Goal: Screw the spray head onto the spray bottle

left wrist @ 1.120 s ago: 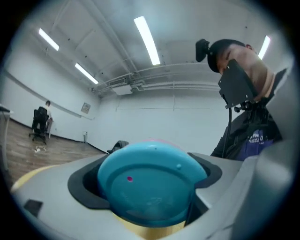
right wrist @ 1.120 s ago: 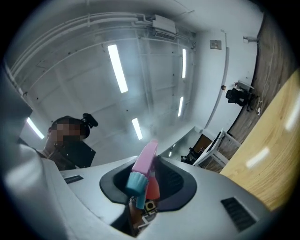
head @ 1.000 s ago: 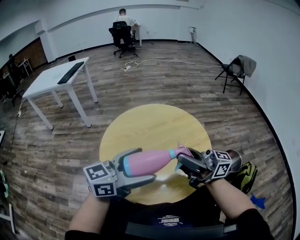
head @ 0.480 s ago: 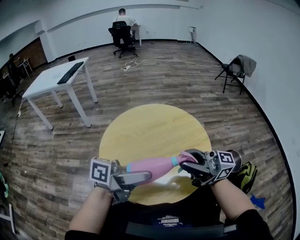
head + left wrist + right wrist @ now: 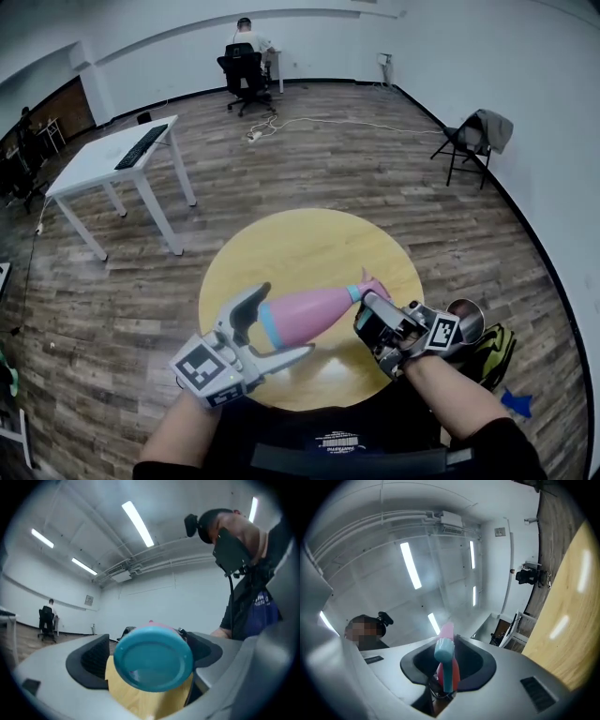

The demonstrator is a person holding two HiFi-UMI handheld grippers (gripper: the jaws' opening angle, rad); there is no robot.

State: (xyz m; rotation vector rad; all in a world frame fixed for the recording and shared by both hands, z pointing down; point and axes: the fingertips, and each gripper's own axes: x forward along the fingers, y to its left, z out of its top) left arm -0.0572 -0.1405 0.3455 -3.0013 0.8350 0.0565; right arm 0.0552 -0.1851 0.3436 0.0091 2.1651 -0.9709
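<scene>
Left gripper view: left gripper (image 5: 147, 656), jaws clamped on 1 pink plastic spray bottle (image 5: 154, 665), its teal base facing the camera at lower centre. Right gripper view: right gripper (image 5: 447, 667), jaws closed on 1 pink-and-teal spray head (image 5: 444, 651). Head view: bottle tilted at lower centre, neck toward the right meeting the head, above 1 round yellow wooden table (image 5: 309, 239).
</scene>
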